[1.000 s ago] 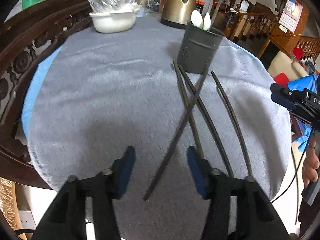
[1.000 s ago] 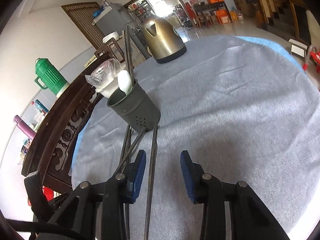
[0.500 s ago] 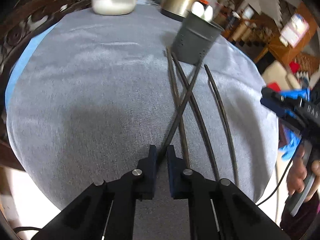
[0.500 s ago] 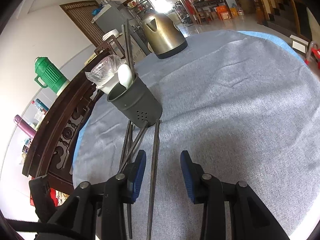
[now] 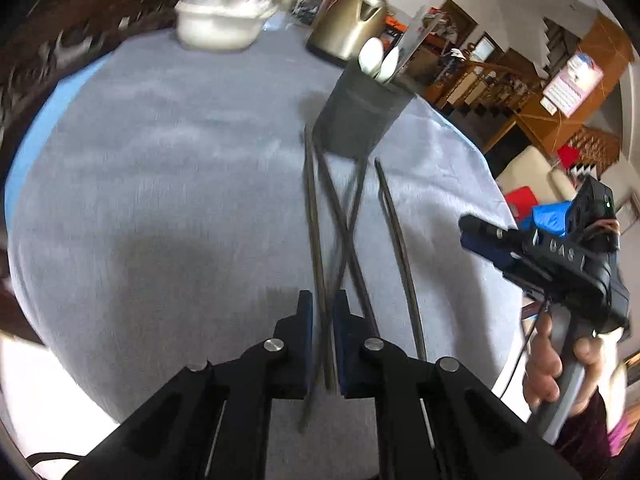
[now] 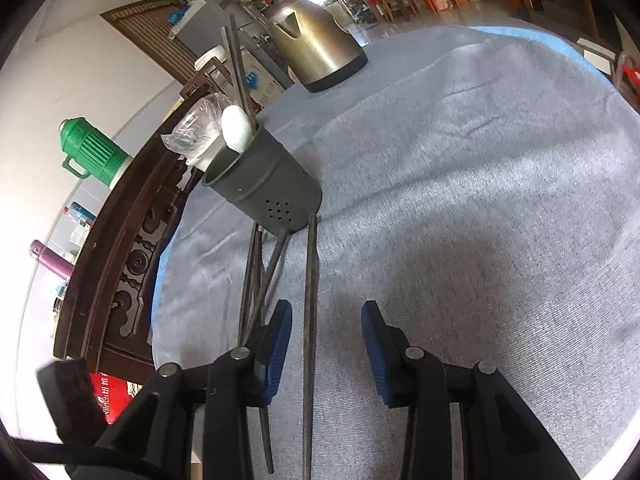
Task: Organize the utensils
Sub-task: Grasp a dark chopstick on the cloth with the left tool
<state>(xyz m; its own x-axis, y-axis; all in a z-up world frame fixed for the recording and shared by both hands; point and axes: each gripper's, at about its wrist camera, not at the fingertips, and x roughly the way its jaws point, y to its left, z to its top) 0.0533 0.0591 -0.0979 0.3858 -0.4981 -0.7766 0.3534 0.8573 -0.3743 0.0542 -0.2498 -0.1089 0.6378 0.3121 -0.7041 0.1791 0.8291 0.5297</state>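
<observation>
Several dark chopsticks lie on the grey cloth in front of a dark grey utensil holder (image 5: 360, 120) that has white spoons (image 5: 376, 58) in it. My left gripper (image 5: 322, 304) is shut on the near end of a crossing chopstick (image 5: 352, 208); blur hides whether a second one is also pinched. One chopstick (image 5: 400, 248) lies alone to the right. In the right wrist view the holder (image 6: 264, 188) also has upright chopsticks (image 6: 236, 60). My right gripper (image 6: 326, 314) is open, and a chopstick (image 6: 310, 300) lies on the cloth between its pads, untouched.
A brass-coloured kettle (image 6: 312, 48) and a white bowl with a plastic bag (image 5: 218, 28) stand at the back of the round table's cloth (image 6: 480, 200). A carved wooden chair back (image 6: 120, 272) runs along the left edge. A hand holds the right gripper (image 5: 470, 236) past the table's right rim.
My left gripper's jaws have gone from wide open to shut on the crossing chopstick's near end, and its view has tilted. The right gripper has stayed open in place.
</observation>
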